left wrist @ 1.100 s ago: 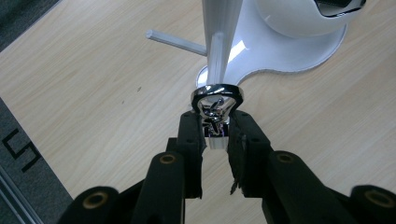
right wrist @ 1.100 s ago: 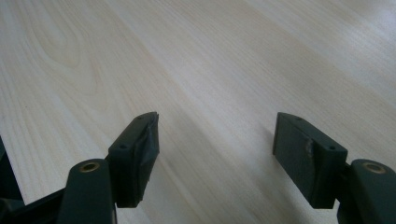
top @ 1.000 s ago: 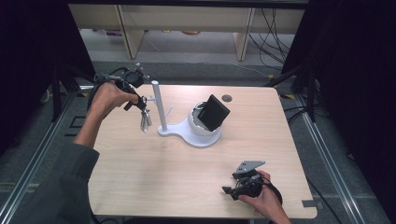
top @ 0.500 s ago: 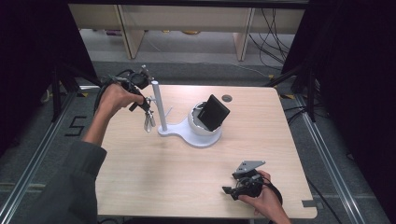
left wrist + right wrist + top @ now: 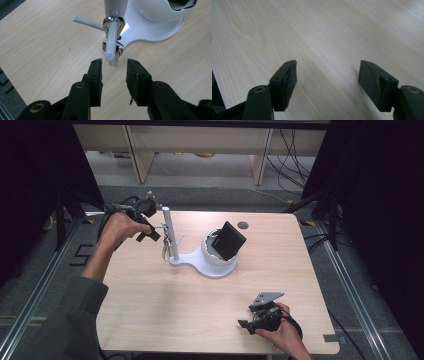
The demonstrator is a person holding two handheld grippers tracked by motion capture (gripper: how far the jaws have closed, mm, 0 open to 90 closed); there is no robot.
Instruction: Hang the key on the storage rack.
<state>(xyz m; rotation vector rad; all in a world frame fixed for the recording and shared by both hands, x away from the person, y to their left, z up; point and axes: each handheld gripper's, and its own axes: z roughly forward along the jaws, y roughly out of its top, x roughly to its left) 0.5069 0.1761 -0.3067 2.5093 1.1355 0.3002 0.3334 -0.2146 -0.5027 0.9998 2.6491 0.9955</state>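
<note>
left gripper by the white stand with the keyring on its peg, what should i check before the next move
1. Left gripper jaws open: ok.
2. Metal keyring hangs on the peg: ok.
3. Jaws apart from the keyring: ok, nothing between them.
4. White stand upright on the table: ok.
5. Whether the keyring sits far enough onto the peg to stay: cannot tell.
6. Right gripper open over bare table, away from the stand: ok.
</note>
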